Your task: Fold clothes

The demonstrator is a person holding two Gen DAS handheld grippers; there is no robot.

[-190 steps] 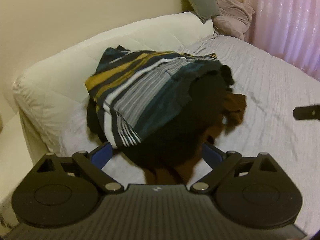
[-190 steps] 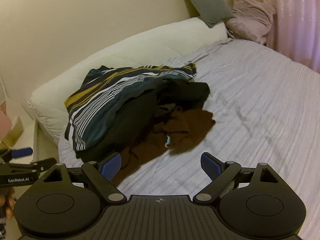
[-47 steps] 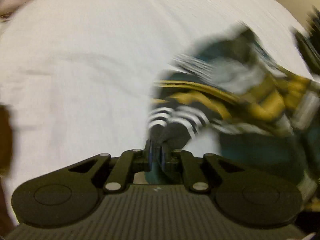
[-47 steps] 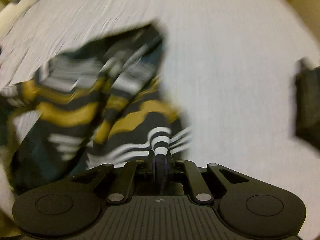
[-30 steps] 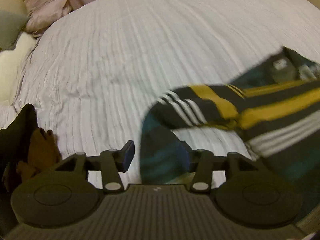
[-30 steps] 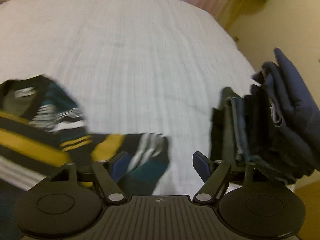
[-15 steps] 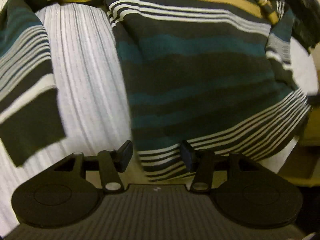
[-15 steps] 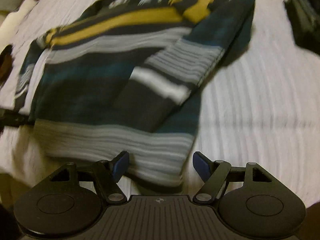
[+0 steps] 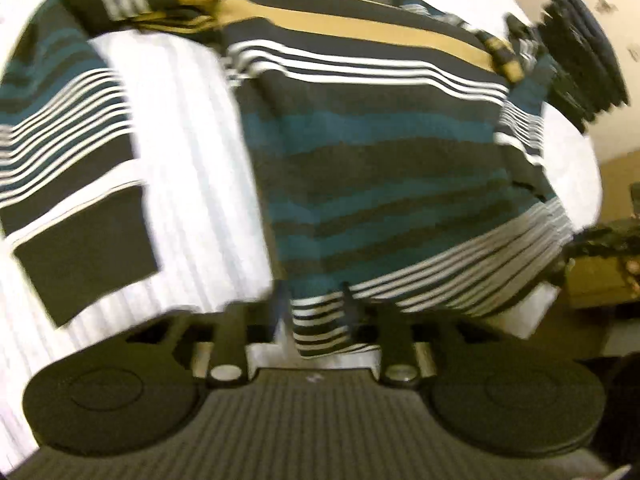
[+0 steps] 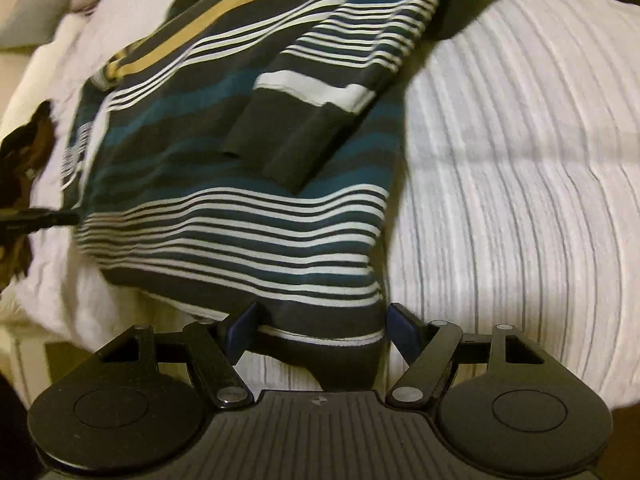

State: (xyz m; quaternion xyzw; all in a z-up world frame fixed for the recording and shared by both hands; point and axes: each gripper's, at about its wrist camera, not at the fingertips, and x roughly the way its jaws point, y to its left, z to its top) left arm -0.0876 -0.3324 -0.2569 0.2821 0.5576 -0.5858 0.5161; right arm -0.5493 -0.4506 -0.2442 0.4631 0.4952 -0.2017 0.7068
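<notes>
A: Which step is this? The long-sleeved knit sweater striped in teal, black, white and mustard (image 9: 380, 152) lies spread on the white ribbed bedspread (image 10: 520, 200), its hem at the bed's near edge.

B: It looks like the laying-out step, just before the first fold. The body is fairly flat, but in the right wrist view 1 sleeve (image 10: 320, 92) is bent across the chest, and the other sleeve (image 9: 68, 152) lies out to the side in the left wrist view.

A: And the grippers?

B: Both point steeply down at the hem, 1 at each bottom corner. The left gripper (image 9: 312, 304) has its jaws opening; the hem corner sits between the fingers, though the blur hides whether they touch it. The right gripper (image 10: 320, 326) stands with jaws wide, the blue pads (image 10: 402, 326) on either side of the other corner, not pressing it.

A: So nothing is held?

B: Apparently not. The next move probably calls for straightening the crossed sleeve, or pinching a side edge to fold it inward.

A: Anything nearby?

B: A stack of dark folded clothes (image 9: 576, 60) beyond the sweater's right shoulder, and a brown garment (image 10: 24, 152) off to the left.
</notes>
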